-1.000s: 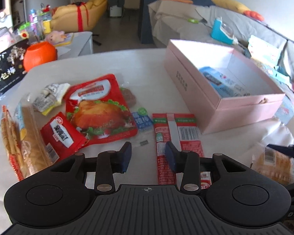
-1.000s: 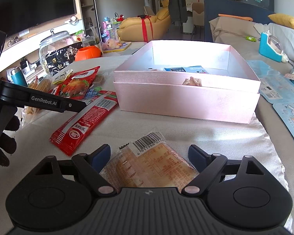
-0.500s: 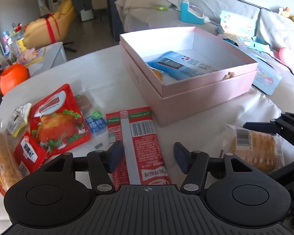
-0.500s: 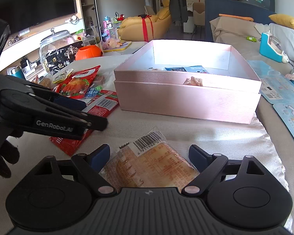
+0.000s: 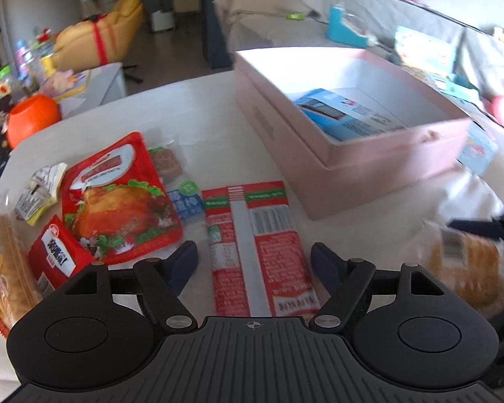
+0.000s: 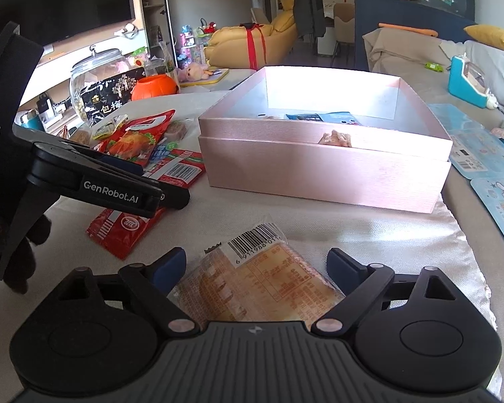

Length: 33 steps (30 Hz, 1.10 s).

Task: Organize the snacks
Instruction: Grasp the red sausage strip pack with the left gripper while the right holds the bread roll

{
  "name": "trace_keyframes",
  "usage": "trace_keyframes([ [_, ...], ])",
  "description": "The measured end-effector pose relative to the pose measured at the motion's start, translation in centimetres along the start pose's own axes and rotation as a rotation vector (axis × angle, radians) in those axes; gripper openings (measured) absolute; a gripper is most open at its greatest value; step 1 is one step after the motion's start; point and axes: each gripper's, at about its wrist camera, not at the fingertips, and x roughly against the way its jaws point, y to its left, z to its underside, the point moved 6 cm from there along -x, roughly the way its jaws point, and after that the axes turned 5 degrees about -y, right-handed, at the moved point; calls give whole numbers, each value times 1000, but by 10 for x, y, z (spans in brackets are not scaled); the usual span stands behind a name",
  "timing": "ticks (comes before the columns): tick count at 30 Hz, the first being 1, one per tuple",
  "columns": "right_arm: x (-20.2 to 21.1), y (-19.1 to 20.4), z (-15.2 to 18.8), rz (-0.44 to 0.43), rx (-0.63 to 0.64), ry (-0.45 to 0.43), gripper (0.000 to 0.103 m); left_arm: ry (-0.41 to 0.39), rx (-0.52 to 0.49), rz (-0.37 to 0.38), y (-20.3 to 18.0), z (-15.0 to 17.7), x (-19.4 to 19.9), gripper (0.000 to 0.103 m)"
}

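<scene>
Beside the box [image 5: 379, 181]: left gripper [image 5: 254, 262] jaws just opened, straddling sausage pack [image 5: 262, 252]; right gripper [image 6: 256, 268] spread around cake pack [image 6: 265, 285]. Next: close, lift, box them.

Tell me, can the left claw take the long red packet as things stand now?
Probably yes. The left claw has just been opening, and the long red packet lies flat between its fingers with nothing on top of it.

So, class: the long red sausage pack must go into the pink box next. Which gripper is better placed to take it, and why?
Left. The left gripper has just been opening and straddles the long red sausage pack, not yet gripping. The right gripper is open around a bread packet.
</scene>
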Motion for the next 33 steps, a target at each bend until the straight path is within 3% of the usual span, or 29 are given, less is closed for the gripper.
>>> trace_keyframes([
  [1, -1, -1, 0, -5, 4, 4, 95, -7, -4, 11, -1, 2, 2, 77],
  [4, -2, 0, 0, -25, 28, 25, 100, -21, 12, 29, -1, 11, 16, 57],
  [5, -2, 1, 0, -40, 43, 39, 103, -18, 25, 33, -3, 16, 22, 56],
  [12, 7, 3, 4, -130, 119, 85, 101, 10, -38, 69, -27, 43, 52, 57],
  [18, 14, -9, 5, -72, 114, 87, 98, 27, -8, 64, -28, 42, 50, 64],
  [22, 21, -17, 3, -92, 71, 112, 96, 23, -19, 51, -31, 43, 49, 64],
  [26, 40, -24, -6, -181, -57, 84, 96, 20, -17, 51, -32, 44, 49, 65],
  [33, 38, -29, 11, -107, -13, 133, 96, 10, -13, 43, -32, 44, 50, 65],
])
